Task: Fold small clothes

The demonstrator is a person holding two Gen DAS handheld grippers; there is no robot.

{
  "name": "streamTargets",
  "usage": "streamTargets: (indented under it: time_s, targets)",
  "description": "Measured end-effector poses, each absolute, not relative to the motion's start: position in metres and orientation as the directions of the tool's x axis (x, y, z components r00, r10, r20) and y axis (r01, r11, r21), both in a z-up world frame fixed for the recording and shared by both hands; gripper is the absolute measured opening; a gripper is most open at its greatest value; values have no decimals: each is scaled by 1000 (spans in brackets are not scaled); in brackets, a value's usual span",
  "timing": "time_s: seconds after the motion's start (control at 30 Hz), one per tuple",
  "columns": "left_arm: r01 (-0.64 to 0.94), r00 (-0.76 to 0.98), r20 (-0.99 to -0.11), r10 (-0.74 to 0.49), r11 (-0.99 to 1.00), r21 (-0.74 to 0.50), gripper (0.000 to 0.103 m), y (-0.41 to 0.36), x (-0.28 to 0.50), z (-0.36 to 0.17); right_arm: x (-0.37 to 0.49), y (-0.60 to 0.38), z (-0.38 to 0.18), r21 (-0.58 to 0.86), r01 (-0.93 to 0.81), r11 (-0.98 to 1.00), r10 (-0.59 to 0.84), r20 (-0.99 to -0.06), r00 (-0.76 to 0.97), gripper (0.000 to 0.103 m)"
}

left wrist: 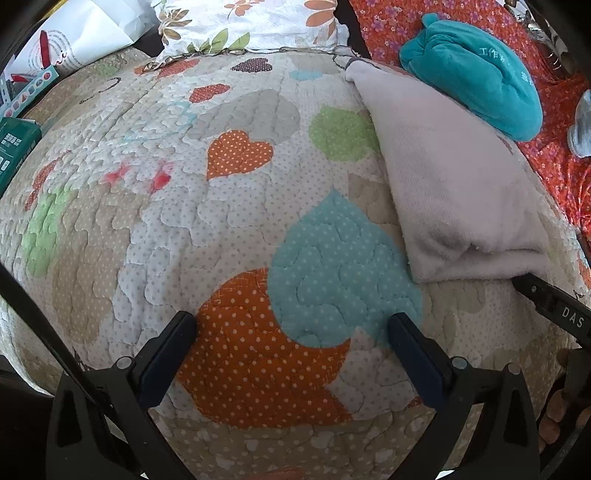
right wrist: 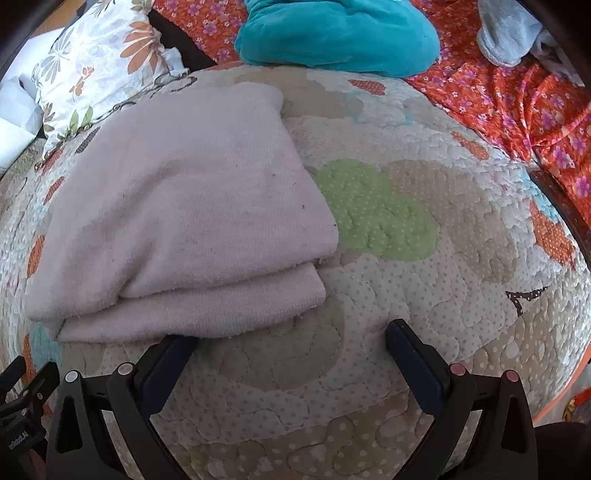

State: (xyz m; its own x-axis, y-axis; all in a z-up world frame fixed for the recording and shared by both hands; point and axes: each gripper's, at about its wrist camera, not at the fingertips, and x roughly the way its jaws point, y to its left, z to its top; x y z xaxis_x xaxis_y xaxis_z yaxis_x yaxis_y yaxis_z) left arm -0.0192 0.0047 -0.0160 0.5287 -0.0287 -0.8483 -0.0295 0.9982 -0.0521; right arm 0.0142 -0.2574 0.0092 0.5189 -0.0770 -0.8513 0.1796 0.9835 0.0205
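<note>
A pale pink cloth [right wrist: 184,221] lies folded in layers on the quilted heart-patterned bedspread [right wrist: 406,295]. In the left wrist view the same pink cloth [left wrist: 454,177] sits at the right, with a tip of the right gripper touching its near corner. My right gripper [right wrist: 291,339] stands open just in front of the fold's near edge, its left finger [right wrist: 166,365] under the hem. My left gripper [left wrist: 293,332] is open over bare quilt [left wrist: 184,221], to the left of the cloth, holding nothing.
A teal plush garment [right wrist: 332,33] lies behind the cloth on an orange floral sheet [right wrist: 517,103]. A floral pillow [right wrist: 99,62] sits at the back left. A grey fuzzy item [right wrist: 509,33] rests at the far right. Boxes and a paper bag [left wrist: 74,40] stand beside the bed.
</note>
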Motion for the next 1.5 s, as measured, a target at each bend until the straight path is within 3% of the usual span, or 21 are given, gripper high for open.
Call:
streamTargets:
  time_s: [0.5,0.83,1.5]
  targets:
    - [-42,536,-843,-47,996,-83,103,5,-24,-10,3,-260,20,22,144,989,-53,-867,496,103]
    - [-16,609,-793,-33,998,-54,103,-5,-41,11,-26,-247,54,-73,141,987,-148,-750,645,102]
    - [-21,565,-825,-14,999,-31,103,-6,-41,-3,-11,-248,37,-46,134,990,-117,-800,589,102]
